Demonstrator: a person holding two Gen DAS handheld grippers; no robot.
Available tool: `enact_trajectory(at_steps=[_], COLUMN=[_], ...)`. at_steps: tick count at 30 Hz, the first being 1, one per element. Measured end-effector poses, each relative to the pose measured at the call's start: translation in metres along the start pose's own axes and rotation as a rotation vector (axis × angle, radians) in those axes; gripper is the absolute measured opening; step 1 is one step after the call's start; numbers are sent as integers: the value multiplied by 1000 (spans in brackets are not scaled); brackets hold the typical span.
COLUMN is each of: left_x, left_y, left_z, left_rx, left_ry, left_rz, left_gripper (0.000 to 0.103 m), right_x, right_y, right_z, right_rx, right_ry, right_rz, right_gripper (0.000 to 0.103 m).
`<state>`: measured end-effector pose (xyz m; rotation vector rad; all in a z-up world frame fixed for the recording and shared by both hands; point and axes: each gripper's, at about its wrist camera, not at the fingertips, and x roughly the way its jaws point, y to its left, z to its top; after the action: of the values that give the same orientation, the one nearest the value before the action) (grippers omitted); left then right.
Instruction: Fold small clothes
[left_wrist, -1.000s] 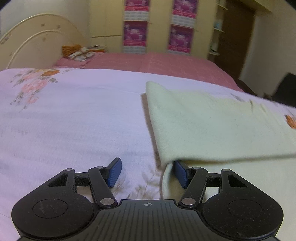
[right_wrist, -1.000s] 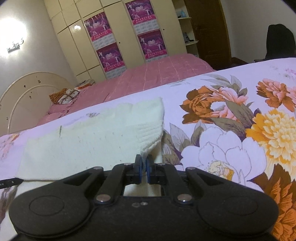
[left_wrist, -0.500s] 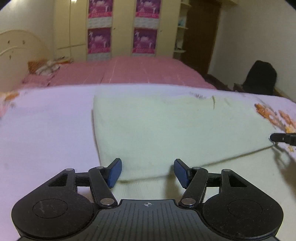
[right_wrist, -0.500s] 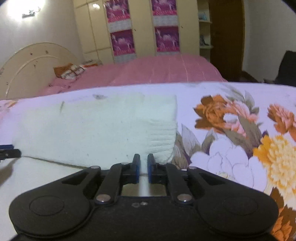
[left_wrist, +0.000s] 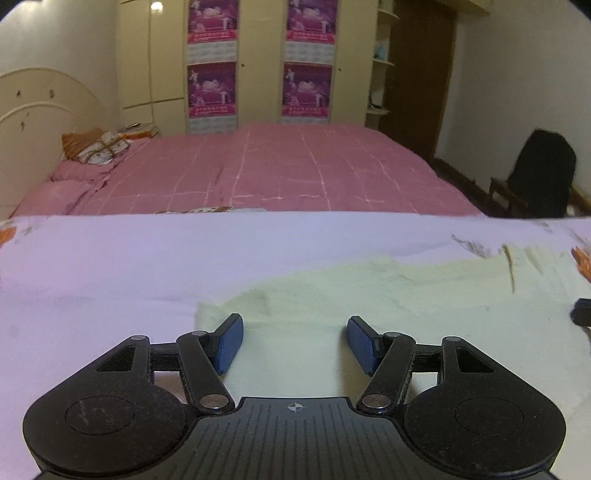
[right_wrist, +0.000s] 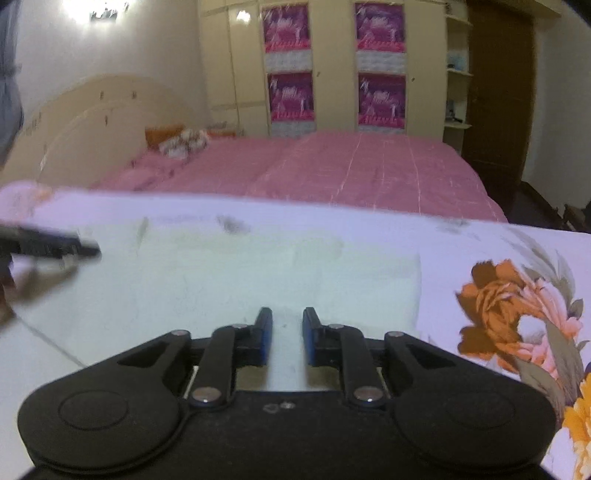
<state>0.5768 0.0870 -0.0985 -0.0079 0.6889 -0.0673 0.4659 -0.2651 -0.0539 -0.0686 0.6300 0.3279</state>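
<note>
Left wrist view. The left hand-held gripper (left_wrist: 293, 343) stands well open and holds nothing; the pale green garment (left_wrist: 388, 295) lies flat on the floral bedsheet (left_wrist: 110, 266) directly ahead of and beneath the blue pads (left_wrist: 229, 341), its near-left corner just ahead of the left pad. A dark tip at the far right edge is probably the other hand-held gripper. Risk: a low pad could catch that corner and drag the top layer, spoiling the fold.

Right wrist view. The right hand-held gripper (right_wrist: 287, 338) has just been opening its jaws; a narrow gap now shows between the pads, with the garment (right_wrist: 258, 273) lying under and beyond them, seemingly not pinched. Its right edge sits ahead and to the right, beside the orange flower print (right_wrist: 491, 295). Risk: knit fabric may cling to a pad at so slight an opening and lift as the tool withdraws; blur here leaves contact uncertain.
</note>
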Motion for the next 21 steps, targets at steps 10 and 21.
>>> enact_trajectory(at_steps=[10,21], left_x=[5,-27], left_y=[7,-57], left_z=[-12,10], left_rx=[-28,103], left_ry=[-16,-70], left_rz=[-3,-11], left_gripper=[62,63], right_x=[-14,-19], right_y=[-21,-14], right_z=[-13,12], right_rx=[42,21], right_ry=[-35,-71], right_rz=[-45,-52], right_gripper=[12,24])
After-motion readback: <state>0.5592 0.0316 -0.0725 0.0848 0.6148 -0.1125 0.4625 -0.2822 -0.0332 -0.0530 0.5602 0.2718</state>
